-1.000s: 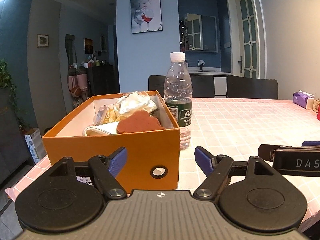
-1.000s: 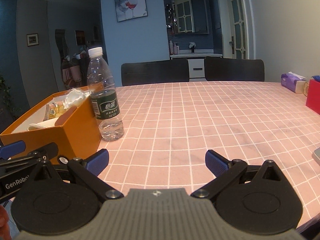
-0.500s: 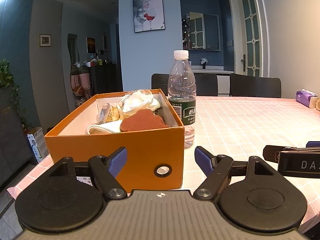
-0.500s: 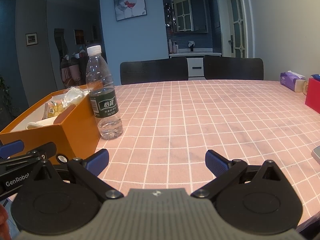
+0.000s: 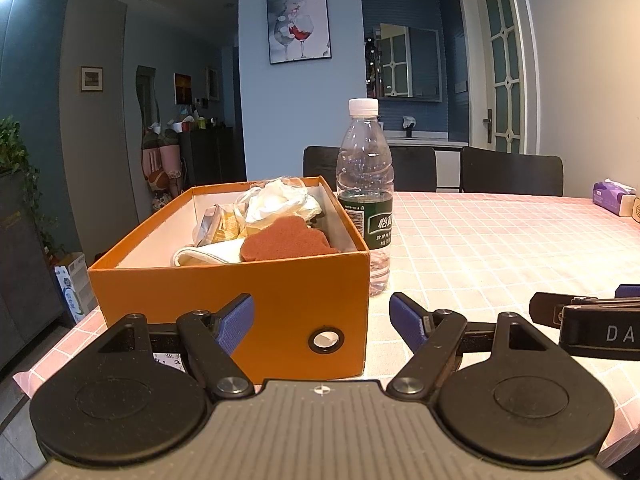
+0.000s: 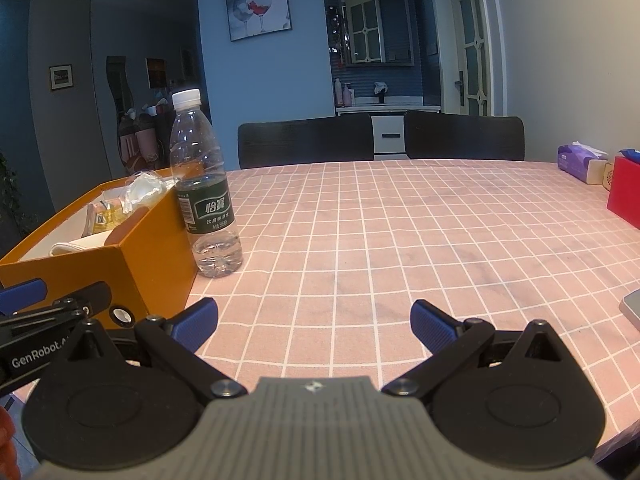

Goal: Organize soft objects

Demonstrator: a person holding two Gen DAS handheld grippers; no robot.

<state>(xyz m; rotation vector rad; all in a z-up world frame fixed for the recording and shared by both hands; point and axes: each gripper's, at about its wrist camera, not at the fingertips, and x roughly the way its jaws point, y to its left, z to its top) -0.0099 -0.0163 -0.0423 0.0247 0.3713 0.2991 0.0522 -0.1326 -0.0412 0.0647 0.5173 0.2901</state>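
An open orange box (image 5: 256, 280) stands on the pink checked table at its left end. It holds a brown sponge (image 5: 288, 238), a white cloth (image 5: 208, 252), crumpled plastic (image 5: 280, 200) and small yellow packets (image 5: 224, 226). My left gripper (image 5: 322, 320) is open and empty, just in front of the box's near wall. My right gripper (image 6: 314, 322) is open and empty over bare tablecloth, to the right of the box (image 6: 132, 248). The left gripper also shows at the left edge of the right wrist view (image 6: 48, 312).
A clear water bottle (image 5: 366, 200) with a green label stands against the box's right side; it also shows in the right wrist view (image 6: 204, 196). Tissue pack (image 6: 580, 162) and a red box (image 6: 624, 196) sit far right. Two dark chairs (image 6: 308, 140) stand behind the table.
Both grippers have drifted slightly; the left wrist view has shifted a little so the box and bottle sit further right. Both grippers stay open.
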